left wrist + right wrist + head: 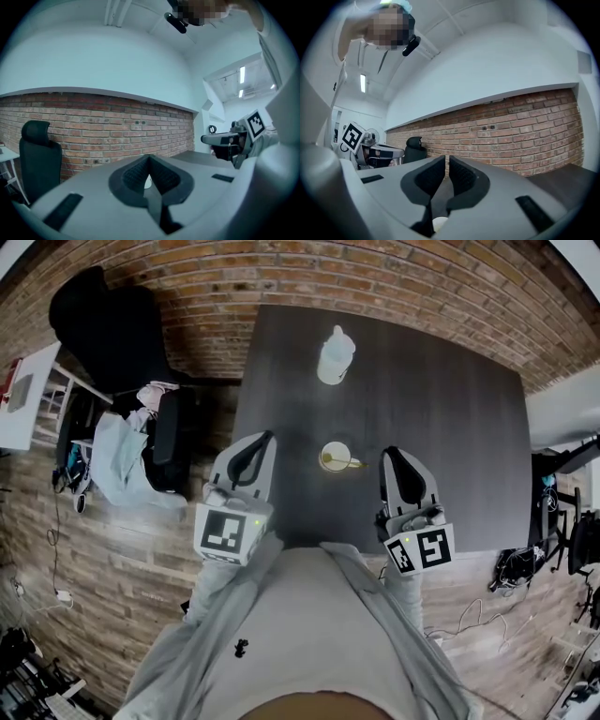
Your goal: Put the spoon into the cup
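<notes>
I find the spoon [350, 463] resting in the cup [324, 449], near the surface's [450, 418] front edge. Left gripper [149, 159] jaws pressed together, empty; right gripper [446, 161] jaws narrowly parted, empty.

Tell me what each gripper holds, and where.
Nothing: the left gripper and right gripper are both empty; the spoon sits in the cup.

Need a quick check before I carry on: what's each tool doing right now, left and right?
Left tool: closed, empty.
Right tool: slightly open, holding nothing.
</notes>
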Available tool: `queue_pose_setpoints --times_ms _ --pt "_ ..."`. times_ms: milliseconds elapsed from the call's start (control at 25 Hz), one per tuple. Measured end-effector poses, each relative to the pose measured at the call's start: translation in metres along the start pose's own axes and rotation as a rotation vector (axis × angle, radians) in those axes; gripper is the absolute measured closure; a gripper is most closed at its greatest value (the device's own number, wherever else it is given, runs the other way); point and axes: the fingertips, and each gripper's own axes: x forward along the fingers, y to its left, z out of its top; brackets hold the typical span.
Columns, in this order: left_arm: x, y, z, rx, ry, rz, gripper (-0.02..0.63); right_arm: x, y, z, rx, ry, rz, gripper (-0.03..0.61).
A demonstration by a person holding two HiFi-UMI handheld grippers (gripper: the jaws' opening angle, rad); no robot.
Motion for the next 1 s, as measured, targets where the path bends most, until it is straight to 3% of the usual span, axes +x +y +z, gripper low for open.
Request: queue_pose_setpoints --times_ms 560,1000 --pt "-0.004 -0.004 -0.003 0.028 -0.009 -0.031 0.595 -0.009 0.003 0.002 -0.022 0.014 0.017 0.563" --pt "-0.001 -0.003 -0.006 -0.015 0.024 -0.007 0.595 -0.003 -0.004 -0.005 -0.008 0.025 0.01 0.563"
